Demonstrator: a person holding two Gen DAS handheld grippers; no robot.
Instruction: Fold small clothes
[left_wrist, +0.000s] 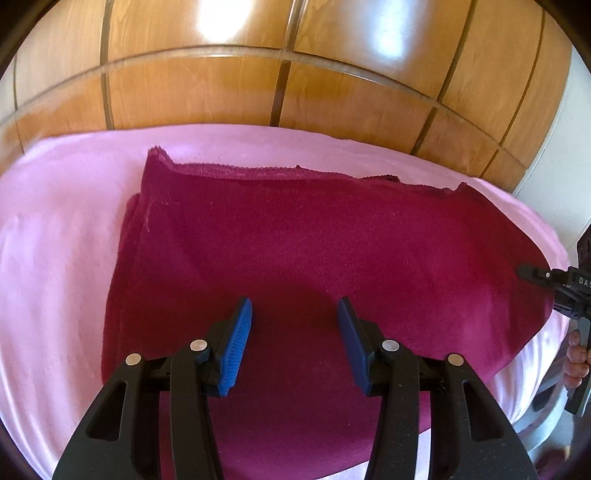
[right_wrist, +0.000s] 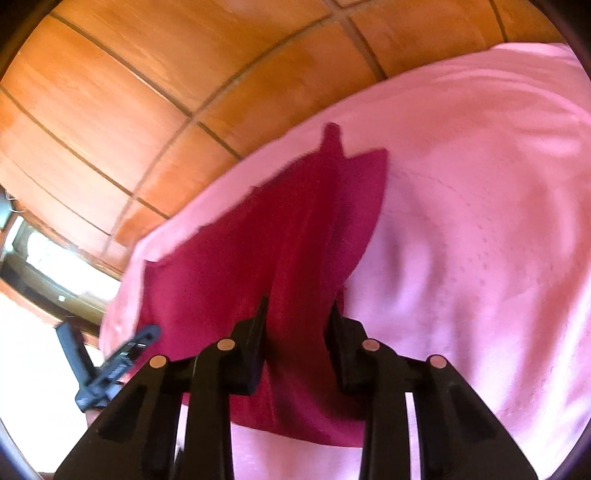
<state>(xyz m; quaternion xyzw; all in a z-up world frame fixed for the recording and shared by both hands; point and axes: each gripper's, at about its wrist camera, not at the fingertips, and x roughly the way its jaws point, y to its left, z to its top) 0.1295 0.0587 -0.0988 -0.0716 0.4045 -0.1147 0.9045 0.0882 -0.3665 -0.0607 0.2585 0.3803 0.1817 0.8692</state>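
left gripper (left_wrist: 294, 339) jaws apart over maroon cloth (left_wrist: 314, 258) | right gripper (right_wrist: 298, 332) jaws clamp its raised fold

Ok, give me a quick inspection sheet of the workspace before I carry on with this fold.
Surface: pink sheet, soft and lightly rippled, covers the work area.
Job's things: one dark red cloth lies on the sheet, already doubled along its left side; its right end is gathered into a raised ridge.
Clutter: nothing seen.
Grippers: left gripper hovers over the cloth's near part, jaws apart, nothing between them. Right gripper is closed on the ridge of cloth at the right end.
Cables: nothing seen.
Surroundings: glossy wooden panels behind the sheet; a bright window low at the left of the right wrist view.
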